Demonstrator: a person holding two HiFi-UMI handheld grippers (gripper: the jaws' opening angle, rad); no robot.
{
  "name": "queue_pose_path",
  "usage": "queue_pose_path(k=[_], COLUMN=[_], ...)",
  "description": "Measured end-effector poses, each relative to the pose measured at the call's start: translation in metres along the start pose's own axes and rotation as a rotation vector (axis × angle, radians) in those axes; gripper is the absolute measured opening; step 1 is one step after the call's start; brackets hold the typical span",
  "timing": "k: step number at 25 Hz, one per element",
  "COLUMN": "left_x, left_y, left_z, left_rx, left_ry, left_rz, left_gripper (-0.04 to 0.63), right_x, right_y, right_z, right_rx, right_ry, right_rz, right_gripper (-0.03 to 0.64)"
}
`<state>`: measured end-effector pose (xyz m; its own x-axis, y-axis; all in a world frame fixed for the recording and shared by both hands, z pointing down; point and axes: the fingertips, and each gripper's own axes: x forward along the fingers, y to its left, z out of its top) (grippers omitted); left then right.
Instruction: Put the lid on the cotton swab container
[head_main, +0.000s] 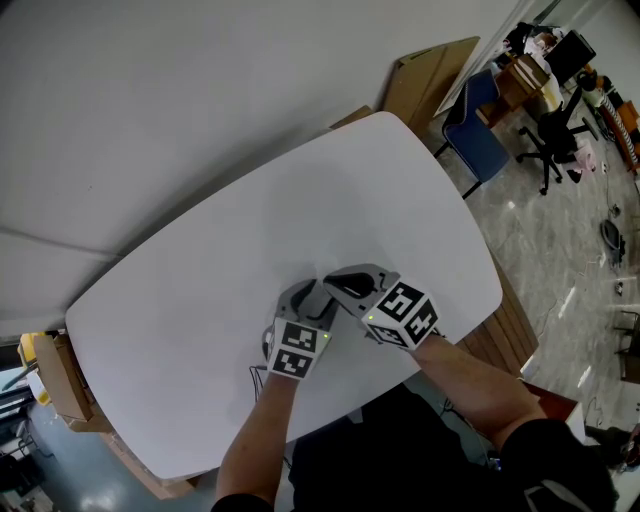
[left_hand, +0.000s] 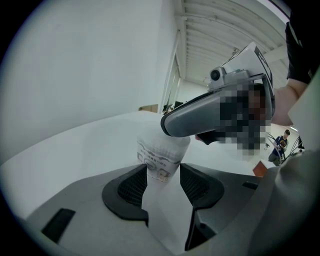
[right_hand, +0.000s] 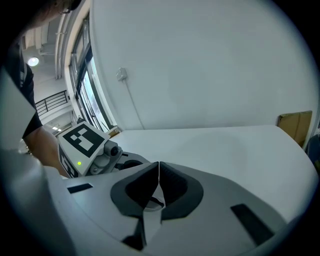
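at the far left a box (head_main: 62, 378) sits below the edge of the white table (head_main: 200, 250). near the middle of the table our two grippers meet, almost touching, each at the end of a bare forearm.

the left gripper (head_main: 308, 296) points away from us and down. in its own view the container (left_hand: 161, 152), a pale translucent tub with a printed label, stands upright on the table right at the tips of the pads (left_hand: 136, 184). the pads sit against its lower sides, clamped on it, and we see no gap on either side. the nose of the right gripper (head_main: 338, 282) lies across its top and hides it, so we cannot tell there whether the lid is on. in the head view the container is hidden under the two grippers.

the right gripper also tilts downward, just right of the left one. its jaws are together, the pads meeting in a thin line with nothing between them. below them a pale curved rim (right_hand: 150, 202) shows through the slot. we cannot tell if it is the lid or the container's mouth.

further right, past the table's far corner, a cardboard sheet (head_main: 430, 75) leans on the wall, then a blue chair (head_main: 478, 130) and a black office chair (head_main: 553, 130) stand on the floor.
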<state>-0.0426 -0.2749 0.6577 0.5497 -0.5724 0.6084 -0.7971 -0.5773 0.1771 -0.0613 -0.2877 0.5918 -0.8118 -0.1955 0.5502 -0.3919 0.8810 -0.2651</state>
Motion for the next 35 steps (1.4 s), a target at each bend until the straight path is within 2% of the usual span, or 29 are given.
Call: queue_pose_path(k=[7, 12, 17, 21, 23, 26, 28, 35], left_x=[0.0, 0.001, -0.014, -0.036, -0.048, -0.074, -0.094, -0.157], left_y=[-0.001, 0.001, -0.011, -0.028, -0.035, -0.047, -0.052, -0.051], left_z=[-0.001, 0.0, 0.003, 0.003, 0.003, 0.005, 0.008, 0.017], left_rx=[-0.013, -0.025, -0.075, -0.116, -0.144, -0.149, -0.136, -0.162], left_ry=[-0.003, -0.002, 0.0, -0.012, -0.026, -0.049, -0.071, -0.165], left_rz=[0.004, 0.017, 0.007, 0.004, 0.004, -0.003, -0.006, 0.016], left_gripper=[0.212, 0.209, 0.202, 0.202, 0.202, 0.202, 0.201, 0.186], right_x=[0.002, 0.003, 0.006, 0.007, 0.006, -0.011, -0.027, -0.065], right_y=[0.001, -0.005, -0.004, -0.007, -0.008, -0.005, 0.004, 0.058], right_z=[-0.003, -0.001, -0.003, -0.003, -0.001, 0.014, 0.027, 0.041], right_rx=[-0.047, 0.03, 0.098, 0.112, 0.193, 0.392, 0.376, 0.23], right_ry=[0.031, 0.023, 0.038, 0.068, 0.042, -0.093, -0.147, -0.186], right_rz=[-0.039, -0.017, 0.02, 0.0, 0.015, 0.053, 0.042, 0.039], right_gripper=[0.015, 0.015, 0.015, 0.015, 0.017, 0.017, 0.017, 0.017])
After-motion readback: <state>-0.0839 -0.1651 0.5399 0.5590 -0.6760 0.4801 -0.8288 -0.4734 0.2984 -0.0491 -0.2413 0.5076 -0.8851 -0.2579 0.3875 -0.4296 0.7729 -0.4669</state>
